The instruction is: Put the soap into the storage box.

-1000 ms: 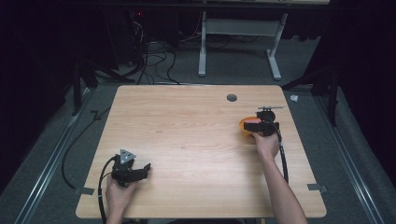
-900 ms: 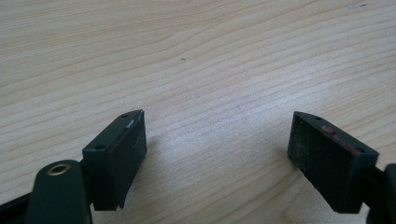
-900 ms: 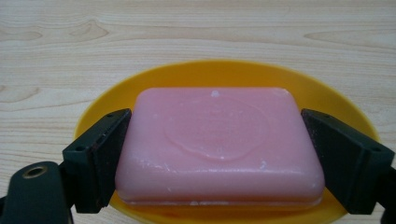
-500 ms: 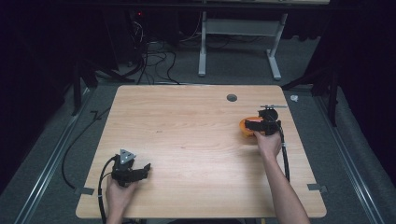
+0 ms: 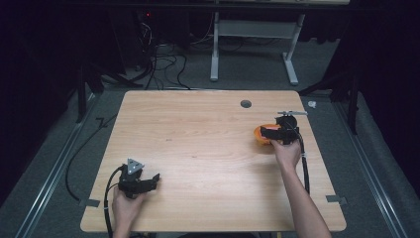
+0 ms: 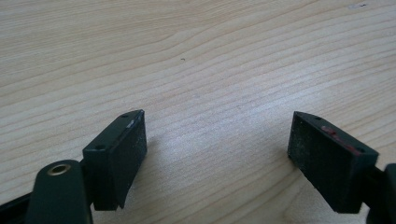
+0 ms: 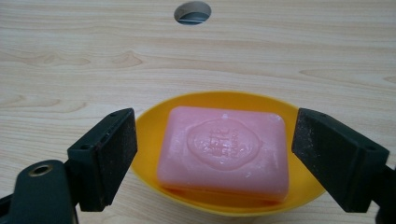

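Right gripper (image 7: 212, 161): jaws wide, closing in this last moment, pads clear of everything. Between them, a pink soap bar (image 7: 223, 151), lying flat in a yellow dish (image 7: 149, 126), embossed face up. Left pad just outside the dish's rim, right pad beside the rim at the other end; no contact with soap or dish to be made out. Dish resting on the wooden table (image 7: 70, 56), with a round cable hole (image 7: 192, 12) in the board beyond it.

From the high view: right gripper (image 5: 270, 132) over the dish (image 5: 259, 135) near the table's right edge, held by the right hand (image 5: 286, 151), forearm running in from the bottom edge. Soap hidden there under the gripper. Cable hole (image 5: 245, 104) a little further back and to the left. Cable trailing from the gripper along the forearm.

Left gripper (image 6: 217, 140): jaws wide apart, nothing between them, bare wood grain below. In the high view, left gripper (image 5: 152, 179) low over the table's (image 5: 198, 148) near left corner, in the left hand (image 5: 126, 206), grey three-cornered plate on top, well apart from the dish.

Around the table: grey floor, cables, a white desk frame (image 5: 252, 49) behind.
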### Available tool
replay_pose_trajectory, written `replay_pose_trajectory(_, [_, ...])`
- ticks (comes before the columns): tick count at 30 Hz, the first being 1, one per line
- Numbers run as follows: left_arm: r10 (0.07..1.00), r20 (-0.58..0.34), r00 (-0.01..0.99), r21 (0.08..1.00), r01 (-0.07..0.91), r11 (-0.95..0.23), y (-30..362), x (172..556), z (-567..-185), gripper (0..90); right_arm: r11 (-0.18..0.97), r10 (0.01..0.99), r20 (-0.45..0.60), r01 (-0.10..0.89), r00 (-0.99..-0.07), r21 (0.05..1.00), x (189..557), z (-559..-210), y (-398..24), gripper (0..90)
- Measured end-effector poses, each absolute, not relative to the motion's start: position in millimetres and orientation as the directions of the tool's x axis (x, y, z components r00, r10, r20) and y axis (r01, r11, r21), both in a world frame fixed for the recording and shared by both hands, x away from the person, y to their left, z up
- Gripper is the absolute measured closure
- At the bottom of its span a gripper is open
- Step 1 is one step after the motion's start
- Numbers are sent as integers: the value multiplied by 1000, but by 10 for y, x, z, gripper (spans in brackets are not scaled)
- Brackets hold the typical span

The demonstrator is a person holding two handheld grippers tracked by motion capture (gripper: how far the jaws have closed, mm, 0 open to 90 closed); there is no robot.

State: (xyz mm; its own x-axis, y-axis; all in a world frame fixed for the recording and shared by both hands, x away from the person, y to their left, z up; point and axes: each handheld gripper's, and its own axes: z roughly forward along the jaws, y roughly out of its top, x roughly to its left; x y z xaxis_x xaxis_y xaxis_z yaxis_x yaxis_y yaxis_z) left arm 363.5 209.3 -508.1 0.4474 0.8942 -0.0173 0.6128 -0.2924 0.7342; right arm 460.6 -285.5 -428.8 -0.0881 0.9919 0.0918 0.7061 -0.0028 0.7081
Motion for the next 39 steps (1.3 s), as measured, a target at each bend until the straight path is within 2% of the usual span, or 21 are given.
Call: replay_pose_trajectory(39, [895,-16,446,736,611,-291,2087,3628,-5082,202,1,975,134,608,-177,794,4100,-4101,-2944,210])
